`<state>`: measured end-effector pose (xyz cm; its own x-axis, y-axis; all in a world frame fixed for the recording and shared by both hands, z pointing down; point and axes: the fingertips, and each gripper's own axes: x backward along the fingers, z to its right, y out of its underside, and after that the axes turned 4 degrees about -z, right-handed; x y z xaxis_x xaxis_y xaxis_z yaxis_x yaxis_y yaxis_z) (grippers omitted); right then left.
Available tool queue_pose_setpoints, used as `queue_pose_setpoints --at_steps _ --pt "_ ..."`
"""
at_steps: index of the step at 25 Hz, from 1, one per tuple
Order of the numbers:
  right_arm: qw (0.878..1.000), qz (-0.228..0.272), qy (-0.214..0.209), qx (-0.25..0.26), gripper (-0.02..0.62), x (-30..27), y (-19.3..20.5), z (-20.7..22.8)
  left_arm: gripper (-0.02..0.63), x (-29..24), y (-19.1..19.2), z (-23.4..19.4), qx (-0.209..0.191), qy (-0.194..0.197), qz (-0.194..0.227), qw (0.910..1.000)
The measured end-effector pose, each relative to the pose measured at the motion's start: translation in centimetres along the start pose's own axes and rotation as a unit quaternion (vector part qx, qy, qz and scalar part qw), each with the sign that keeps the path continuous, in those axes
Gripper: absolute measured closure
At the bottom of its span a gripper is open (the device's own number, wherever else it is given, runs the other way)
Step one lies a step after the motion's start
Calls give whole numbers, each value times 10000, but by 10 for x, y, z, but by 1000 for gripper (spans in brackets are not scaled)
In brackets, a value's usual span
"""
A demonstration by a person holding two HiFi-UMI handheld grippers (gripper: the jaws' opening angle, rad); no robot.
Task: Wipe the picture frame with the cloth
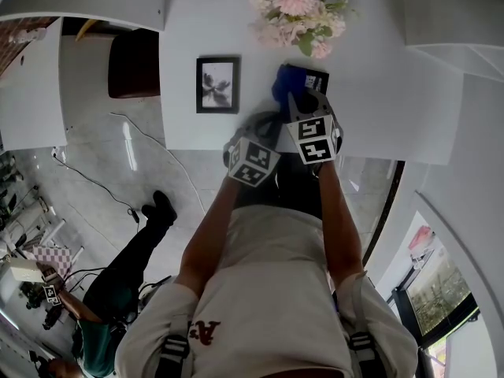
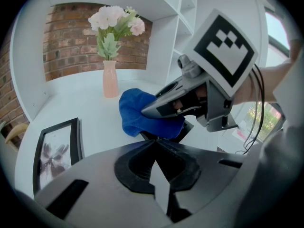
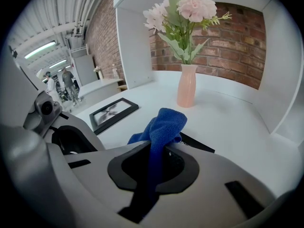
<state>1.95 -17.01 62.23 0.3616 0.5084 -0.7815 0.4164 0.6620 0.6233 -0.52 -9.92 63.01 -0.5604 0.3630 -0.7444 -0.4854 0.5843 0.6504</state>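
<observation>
- White tabletop (image 1: 378, 77) below me, set in an alcove with a brick wall at the back.
- My right claw (image 3: 156, 148) is clamped tight on a blue cloth (image 3: 166, 125). The cloth runs up between the jaws and bunches out past their tips.
- That bunch sits on a black picture frame (image 3: 197, 144) lying flat about midway along the tabletop, a little back from the near edge. The cloth covers its left part and its right corner shows bare.
- My left claw (image 2: 154, 144) has its jaws pressed together with nothing in them. I hold it over the near edge, just left of the right claw, with the cloth ahead of it.
- A second picture frame (image 1: 217, 84), black with a grey flower photo, lies flat toward the left edge, apart from the cloth.
- A pink vase (image 3: 186, 91) of pink flowers (image 1: 295, 10) stands upright by the far edge, behind the cloth.
</observation>
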Motion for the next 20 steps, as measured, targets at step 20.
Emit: queue_pose_setpoints --at_steps 20 --pt "9995 -157 287 8 568 15 18 25 606 -1 0 -1 37 -51 -22 10000"
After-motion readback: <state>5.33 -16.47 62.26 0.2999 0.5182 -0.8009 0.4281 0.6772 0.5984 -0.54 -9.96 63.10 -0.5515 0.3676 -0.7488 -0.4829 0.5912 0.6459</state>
